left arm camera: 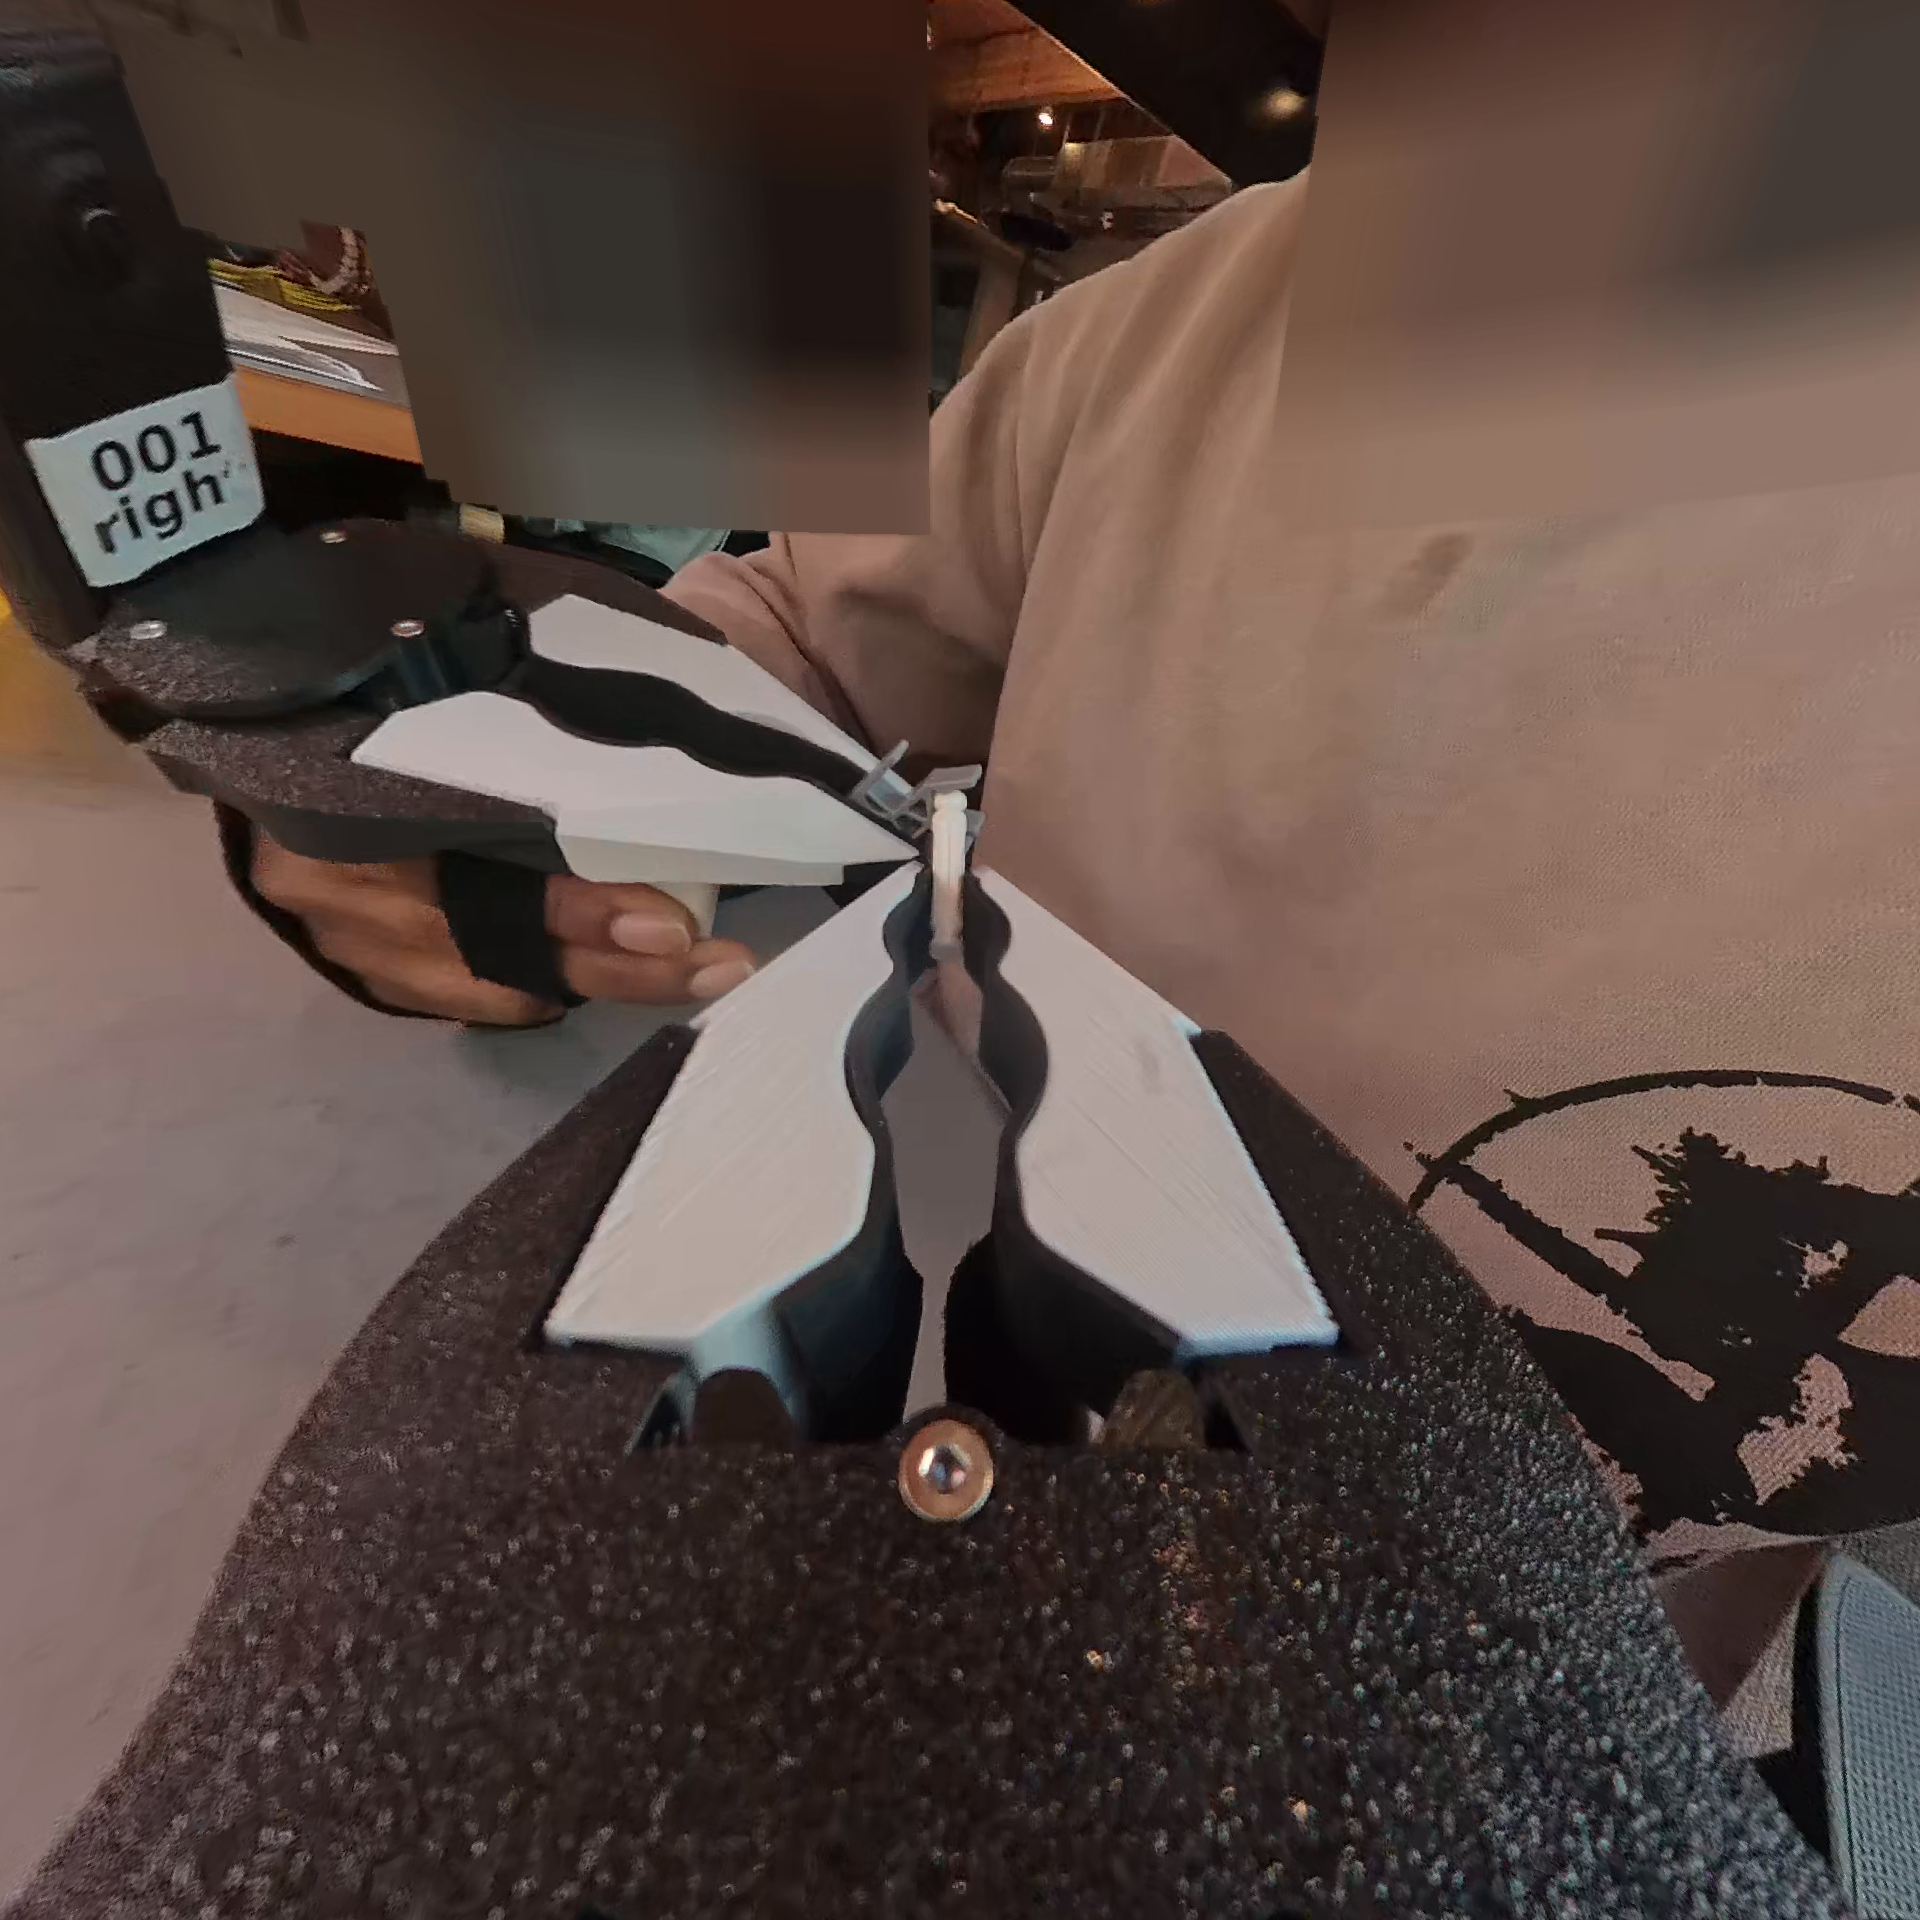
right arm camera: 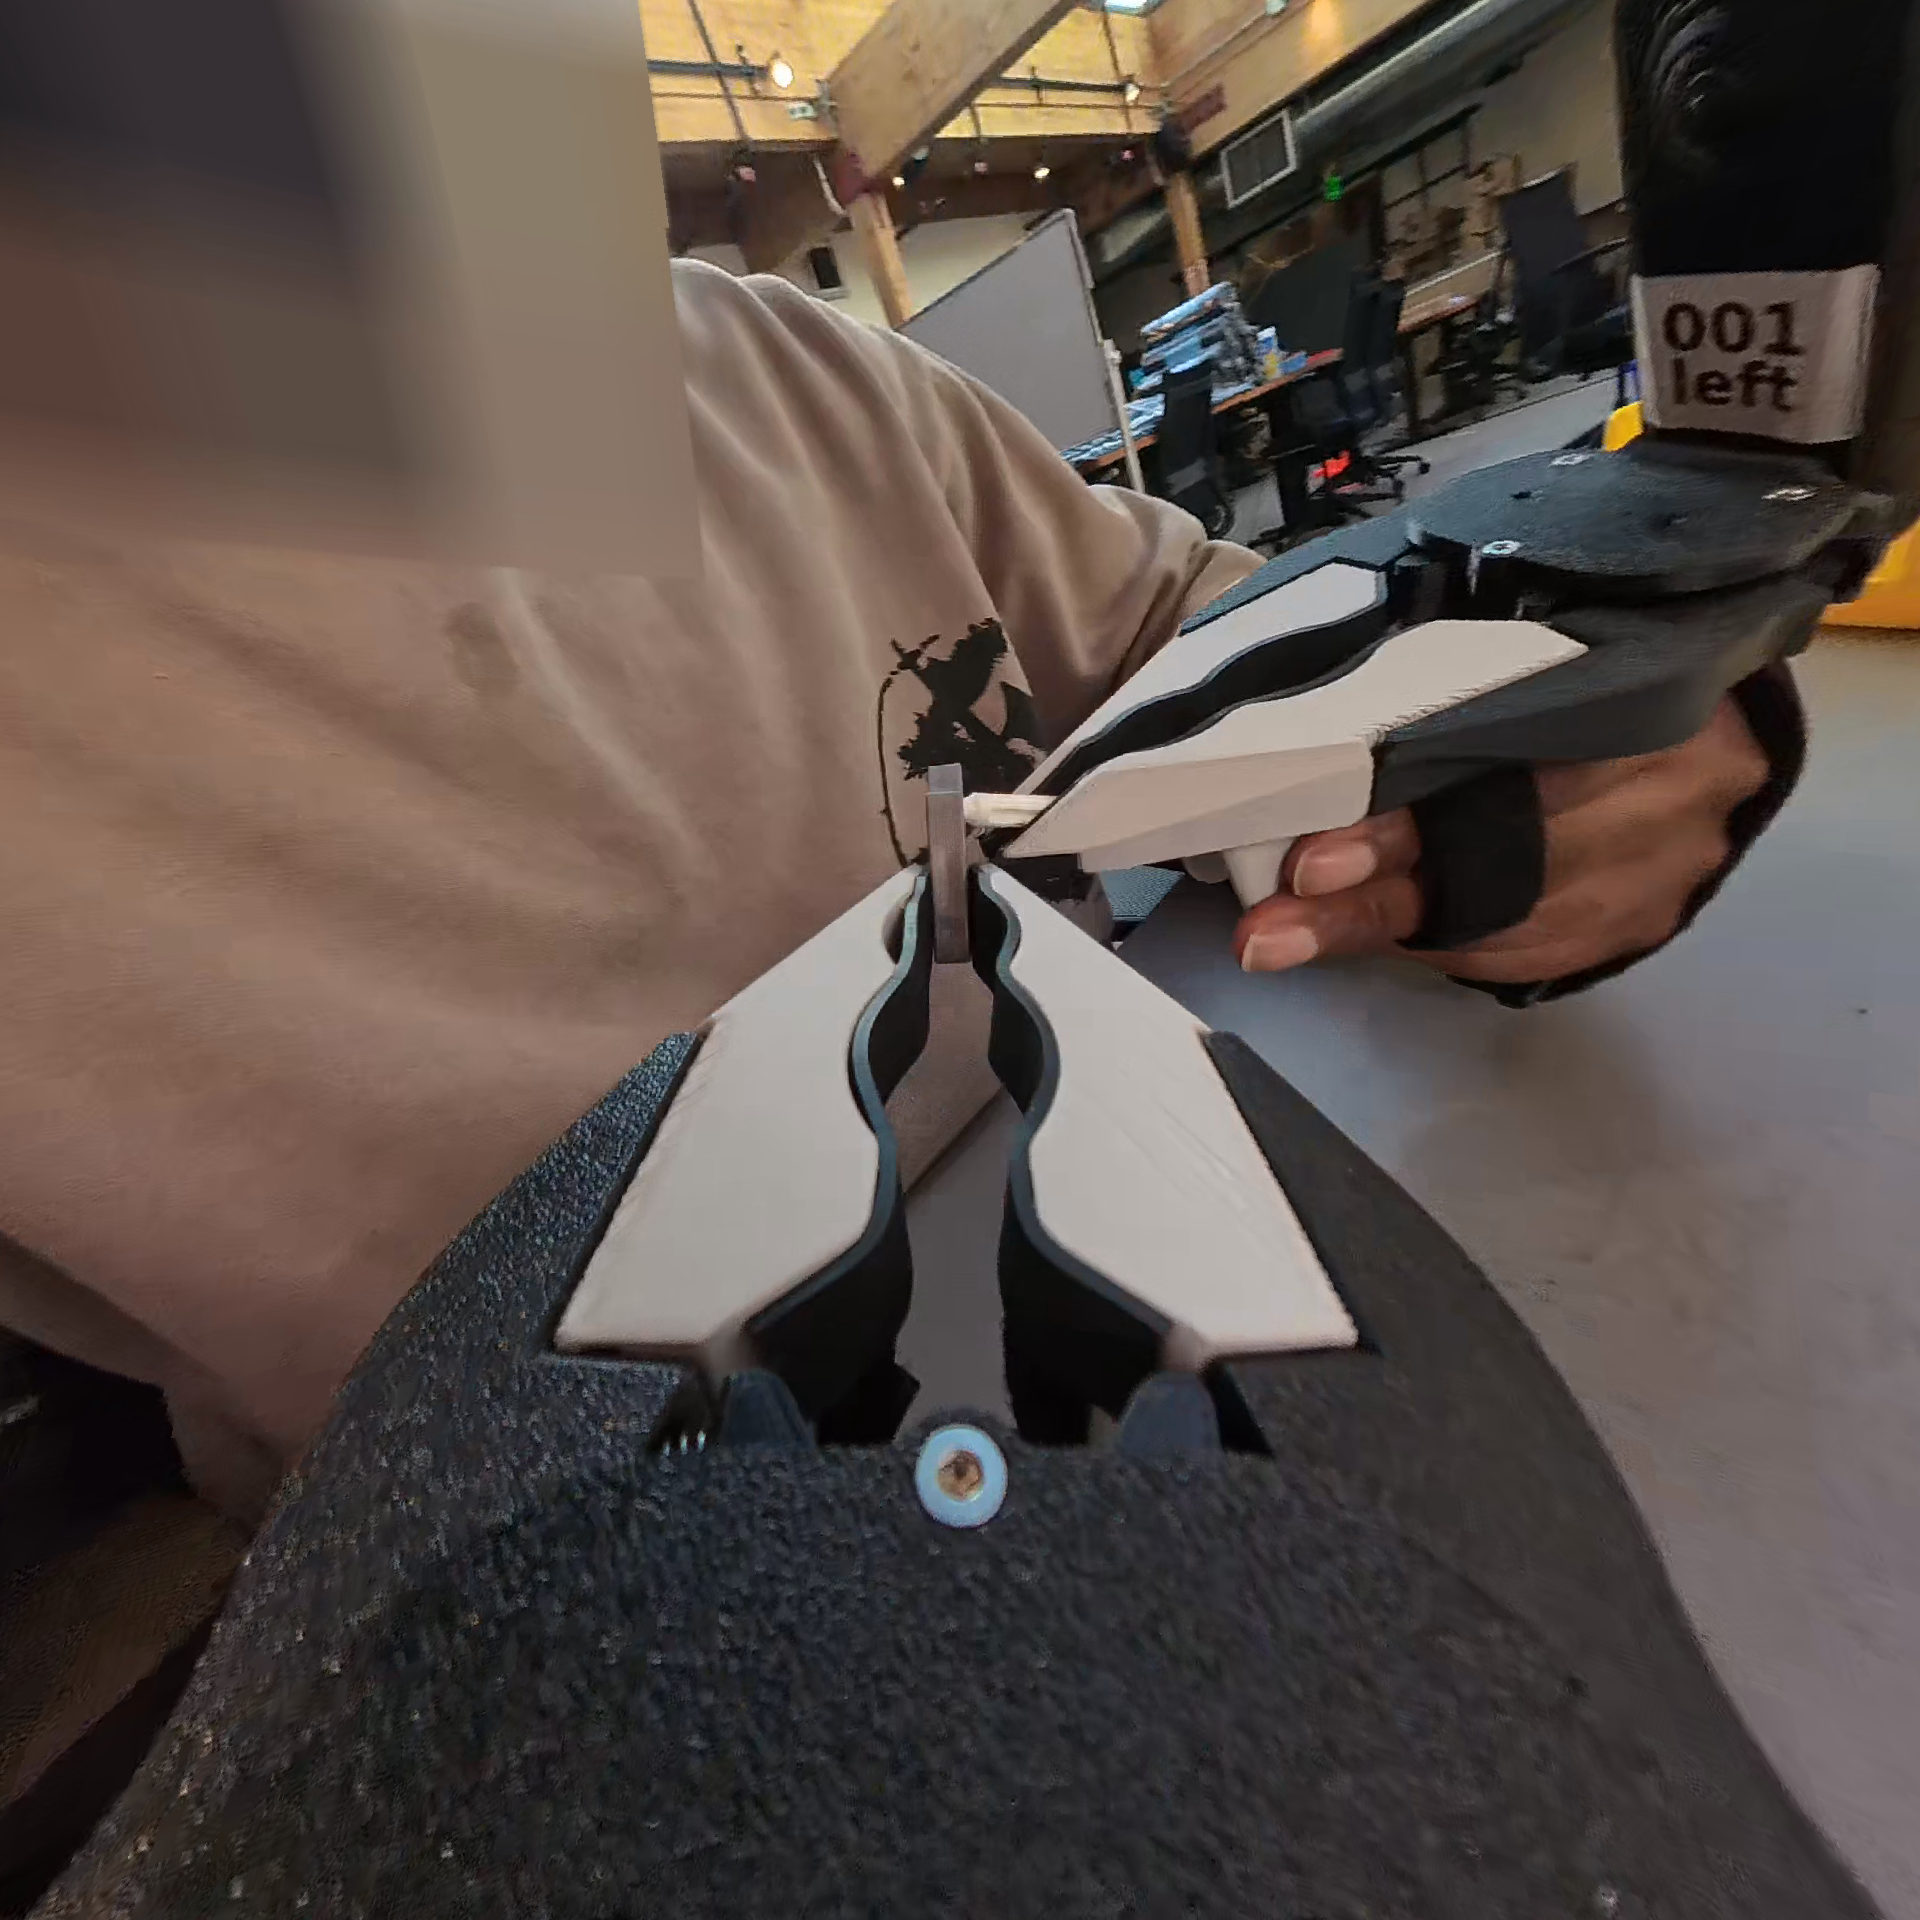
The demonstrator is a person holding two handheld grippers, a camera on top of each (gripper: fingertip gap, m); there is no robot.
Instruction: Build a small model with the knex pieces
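Open workshop hall with timber beams, desks and office chairs at the upper right of the right wrist view. The grey tabletop (right arm camera: pixel 1558 1195) ran along the lower right there, and along the left side in the left wrist view. A person in a beige printed shirt (left arm camera: pixel 1351 727) filled the rest of both frames.

Left gripper (left arm camera: pixel 945 904): jaws drawn nearly together, pinching a small white plastic peg (left arm camera: pixel 945 862) at the very tips. The peg stood upright at frame centre, its rounded head clear above the fingers. In the right wrist view the peg (right arm camera: pixel 992 808) poked out leftward from this gripper (right arm camera: pixel 1023 831), which a gloved left hand (right arm camera: pixel 1558 862) held at centre right.

Right gripper (right arm camera: pixel 948 894): jaws likewise nearly shut, clamping a small grey plastic part (right arm camera: pixel 945 852) upright at its tips. In the left wrist view this gripper (left arm camera: pixel 904 831) entered from the left, held by the right hand (left arm camera: pixel 416 935), with the grey part (left arm camera: pixel 914 790) showing pronged ends.

The peg head sat just beside the grey part, at or very near contact; I could not tell which. Both pieces were held off the table, in front of the shirt.

Judgement: both holds were shallow tip pinches. Keeping them sound would call for steady squeeze, no sideways twist and the peg square to the part.

Containers: none seen in either view.
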